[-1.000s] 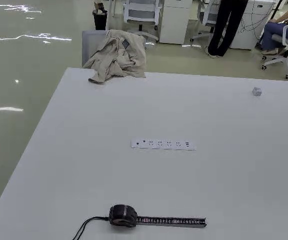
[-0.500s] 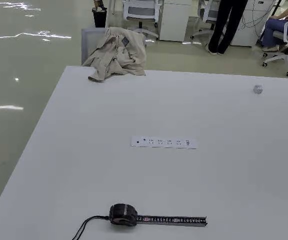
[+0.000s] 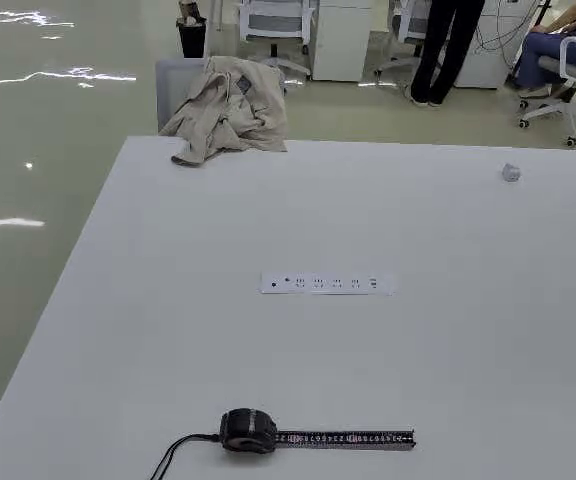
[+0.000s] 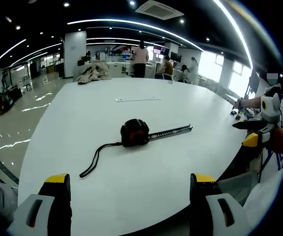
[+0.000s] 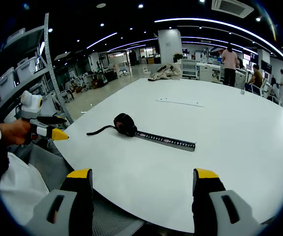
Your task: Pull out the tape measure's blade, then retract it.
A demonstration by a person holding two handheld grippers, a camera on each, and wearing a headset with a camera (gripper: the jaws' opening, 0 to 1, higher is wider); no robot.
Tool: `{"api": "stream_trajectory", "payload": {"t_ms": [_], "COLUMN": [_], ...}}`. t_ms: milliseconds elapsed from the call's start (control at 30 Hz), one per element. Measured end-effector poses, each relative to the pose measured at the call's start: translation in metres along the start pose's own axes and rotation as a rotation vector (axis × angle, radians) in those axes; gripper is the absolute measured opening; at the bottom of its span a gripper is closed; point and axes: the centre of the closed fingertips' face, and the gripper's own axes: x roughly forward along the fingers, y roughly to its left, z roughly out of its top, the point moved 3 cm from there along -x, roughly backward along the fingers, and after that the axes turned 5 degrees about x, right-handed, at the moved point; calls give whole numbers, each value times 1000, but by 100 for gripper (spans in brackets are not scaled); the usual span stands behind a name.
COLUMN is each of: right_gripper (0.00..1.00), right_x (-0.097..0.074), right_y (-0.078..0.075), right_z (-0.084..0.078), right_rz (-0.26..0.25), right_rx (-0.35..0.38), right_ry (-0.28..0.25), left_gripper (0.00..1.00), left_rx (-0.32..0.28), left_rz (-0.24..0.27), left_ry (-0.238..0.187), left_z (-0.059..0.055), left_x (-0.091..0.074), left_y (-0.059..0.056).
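Claws apart, nothing held: L gripper (image 4: 130,179) & R gripper (image 5: 142,173), both short of the table (image 3: 368,220).
On it the tape measure (image 3: 247,431) lies w/ blade (image 3: 346,438) out (cord (image 3: 183,445) off its other end).

This is an open-plan office. A broad white surface (image 3: 168,300) has a power strip (image 3: 326,284) lying flat at its middle. Past its far edge, at 12 o'clock in the head view, stand a wheeled office chair (image 3: 273,20) and a white cabinet (image 3: 340,40) on a glossy pale floor (image 3: 48,120). A standing person (image 3: 448,45) is at 1 o'clock. A jacket (image 3: 226,110) hangs over a chair back at 11 o'clock. The left gripper view shows a dark ceiling with curved light strips (image 4: 131,27) and an air vent (image 4: 153,9). In the right gripper view a shelving rack with storage bins (image 5: 6,78) stands at 9 o'clock.
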Motion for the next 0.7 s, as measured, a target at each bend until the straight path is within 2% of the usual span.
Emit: {"api": "stream_trajectory", "payload": {"t_ms": [167, 333, 400, 700], "right_gripper": [86, 87, 87, 87], "right_x": [-2, -2, -3, -9], "right_y": [5, 9, 9, 12], "right_z": [0, -3, -3, -1], "right_rz": [6, 21, 21, 21], "right_rx": [8, 4, -2, -8], "right_ry": [-3, 11, 13, 10], "left_gripper": [98, 99, 99, 99], "left_rx": [7, -23, -50, -31], "left_rz": [20, 29, 26, -7], "left_ry": [16, 18, 13, 14], "left_z": [1, 3, 5, 11], "left_x": [-4, -7, -7, -6], "left_y": [-1, -4, -6, -21]}}
